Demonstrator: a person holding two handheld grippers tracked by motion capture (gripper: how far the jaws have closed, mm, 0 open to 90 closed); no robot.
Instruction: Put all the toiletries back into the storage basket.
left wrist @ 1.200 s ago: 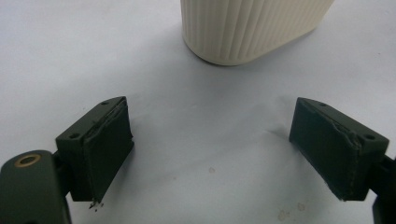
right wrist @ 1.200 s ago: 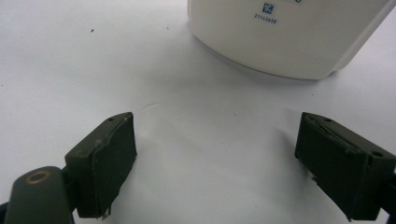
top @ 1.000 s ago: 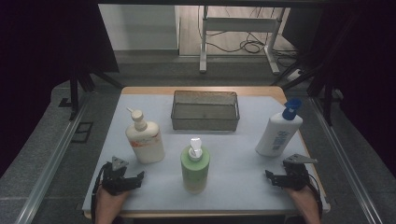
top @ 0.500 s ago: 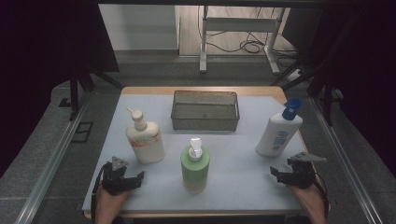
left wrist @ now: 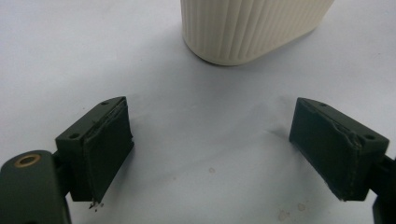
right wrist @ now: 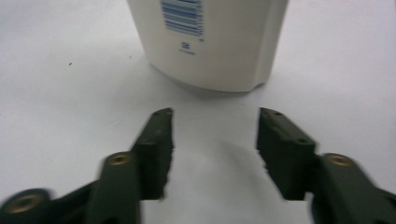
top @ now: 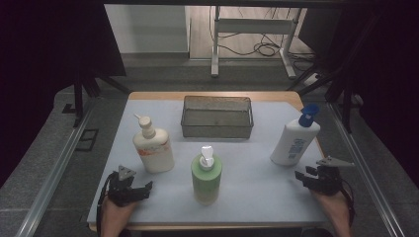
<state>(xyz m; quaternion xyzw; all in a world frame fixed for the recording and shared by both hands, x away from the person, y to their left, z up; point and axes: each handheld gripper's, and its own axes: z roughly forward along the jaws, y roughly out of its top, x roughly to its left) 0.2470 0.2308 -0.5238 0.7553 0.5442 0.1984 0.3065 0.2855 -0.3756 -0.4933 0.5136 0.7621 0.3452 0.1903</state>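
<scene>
The right claw (right wrist: 212, 140) has just been closing to about half its spread, and nothing sits between its jaws; bare counter (top: 257, 187) shows in the gap. Straight ahead of it, near but not touching, stands the white bottle (right wrist: 210, 42) with the blue cap, which looks like the thing it is lining up on. In the high view that bottle (top: 295, 140) leans a little and stands to the right of the basket (top: 217, 117), nearer the person, with the right claw (top: 316, 177) just on the person's side of it. To take it well, I would widen the jaws again, since the bottle's body looks broader than the present gap, then come in level and low on the body, centred, so that the pads land on its flat faces and do not tip it. The left claw (left wrist: 212, 149) stands wide open and empty, and the ribbed base of the cream bottle (left wrist: 252, 28) is ahead of it, apart. The green bottle (top: 206, 174) stands in front of the basket, between the two claws.
</scene>
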